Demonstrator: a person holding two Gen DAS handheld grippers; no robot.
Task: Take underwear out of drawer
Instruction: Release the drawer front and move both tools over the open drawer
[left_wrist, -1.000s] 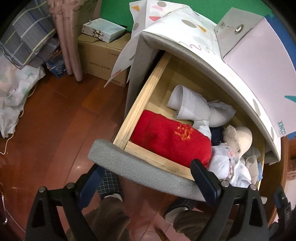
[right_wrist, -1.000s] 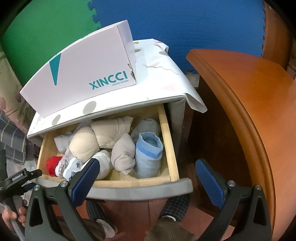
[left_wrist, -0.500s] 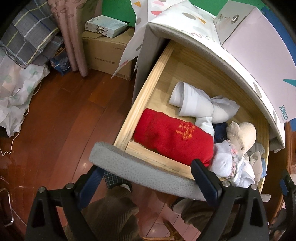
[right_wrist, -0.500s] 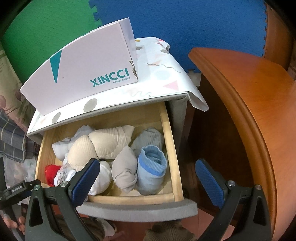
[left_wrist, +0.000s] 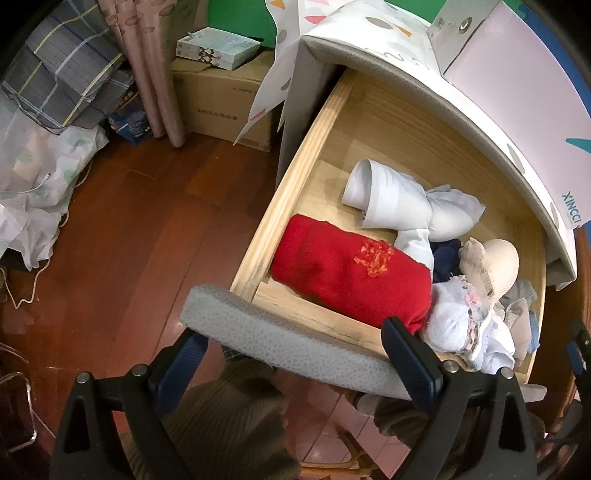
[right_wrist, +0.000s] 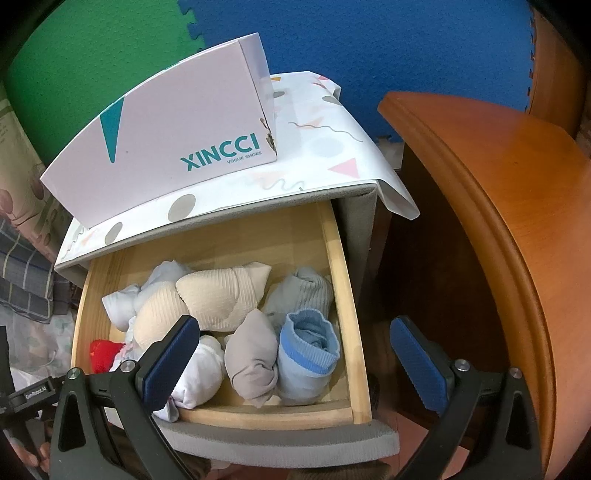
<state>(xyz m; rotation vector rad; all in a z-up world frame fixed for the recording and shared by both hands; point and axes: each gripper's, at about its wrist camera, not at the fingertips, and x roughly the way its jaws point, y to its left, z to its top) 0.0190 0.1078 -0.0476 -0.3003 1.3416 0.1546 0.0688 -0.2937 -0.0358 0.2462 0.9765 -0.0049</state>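
Observation:
The wooden drawer (left_wrist: 295, 184) stands pulled out, its grey padded front (left_wrist: 277, 332) nearest me. Inside lie rolled garments: a red one (left_wrist: 351, 280), a white roll (left_wrist: 391, 199), a beige piece (left_wrist: 495, 262) and a white lacy one (left_wrist: 458, 317). My left gripper (left_wrist: 295, 365) is open, one finger under the grey front and the other over it. In the right wrist view the drawer (right_wrist: 354, 314) holds a beige ribbed piece (right_wrist: 207, 299), a grey roll (right_wrist: 251, 358) and a light blue roll (right_wrist: 308, 350). My right gripper (right_wrist: 293, 362) hovers open above the front right of the drawer, holding nothing.
A XINCCI shoe box (right_wrist: 166, 147) sits on the cabinet's patterned cover. An orange wooden cabinet (right_wrist: 498, 221) stands close on the right. A cardboard box (left_wrist: 221, 103), a curtain and plaid bedding (left_wrist: 74, 66) are at the left over wood floor. A person's knees (left_wrist: 229, 413) are below the drawer front.
The drawer has slid further out of the cabinet, showing more of its inside and its back floor. Both grippers have stayed open with nothing in them.

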